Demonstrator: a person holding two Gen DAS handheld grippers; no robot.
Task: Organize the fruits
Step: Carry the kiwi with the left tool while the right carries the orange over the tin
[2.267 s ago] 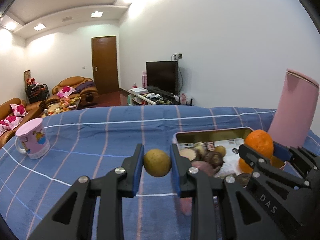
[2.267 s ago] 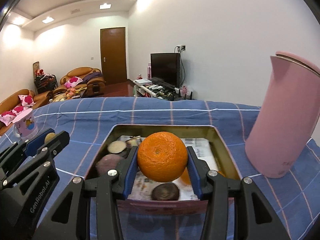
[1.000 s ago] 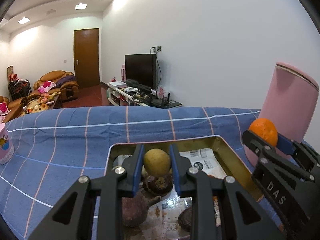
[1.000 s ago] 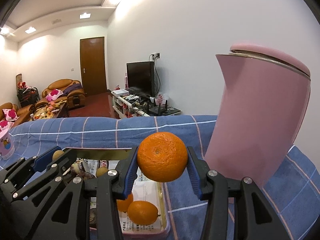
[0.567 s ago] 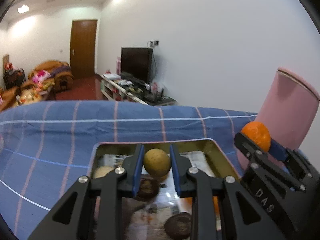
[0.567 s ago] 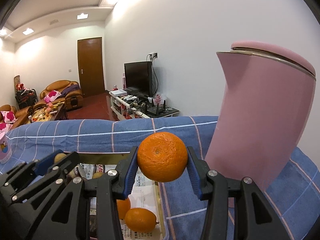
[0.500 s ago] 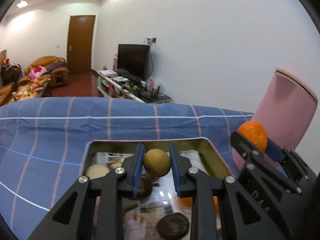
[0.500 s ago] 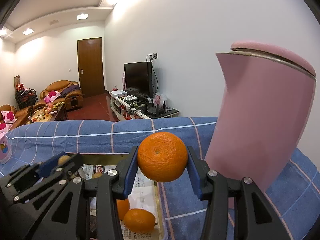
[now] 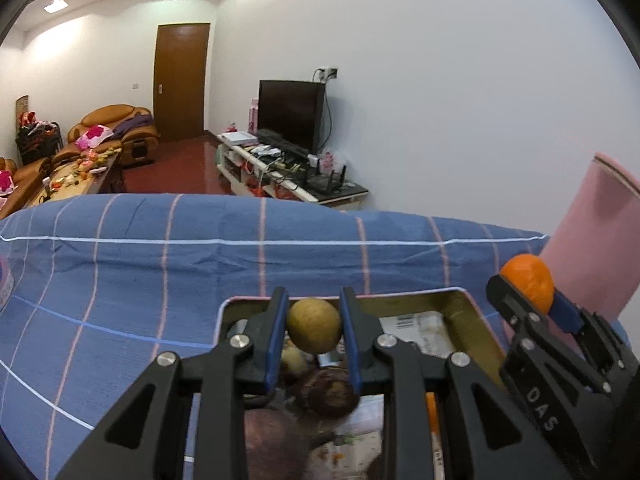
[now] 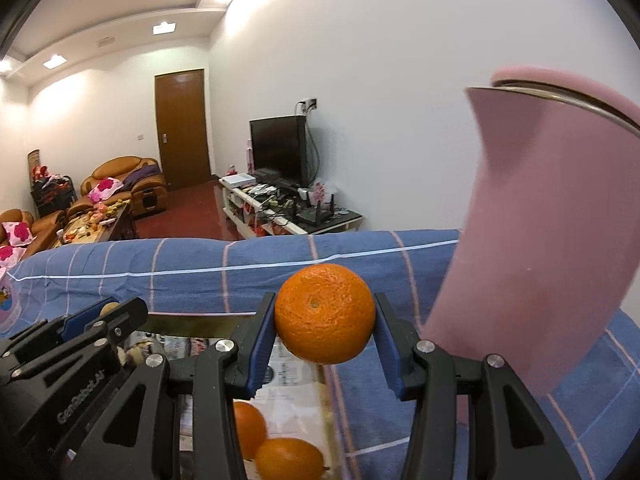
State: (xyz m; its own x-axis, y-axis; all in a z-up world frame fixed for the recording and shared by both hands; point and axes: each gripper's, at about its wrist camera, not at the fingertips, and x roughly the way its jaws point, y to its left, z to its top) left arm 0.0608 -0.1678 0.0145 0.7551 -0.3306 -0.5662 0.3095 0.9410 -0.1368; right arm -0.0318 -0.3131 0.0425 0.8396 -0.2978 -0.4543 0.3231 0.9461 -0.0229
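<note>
Looks like the sorting is well underway but not finished: the paper-lined metal tray (image 9: 476, 312) already holds a few small oranges (image 10: 288, 458) on its right side and dark, rough-skinned fruit (image 9: 328, 394) on its left. The left gripper (image 9: 314, 330) is clamped on a small, dull yellow-brown round fruit (image 9: 314, 331) above the tray's left side. The right gripper (image 10: 325, 316) is squeezing a pebbly-skinned orange (image 10: 325, 313) right over the tray's right edge, near the smooth pink kettle (image 10: 552, 240), so I'd guess both still need dropping in.
</note>
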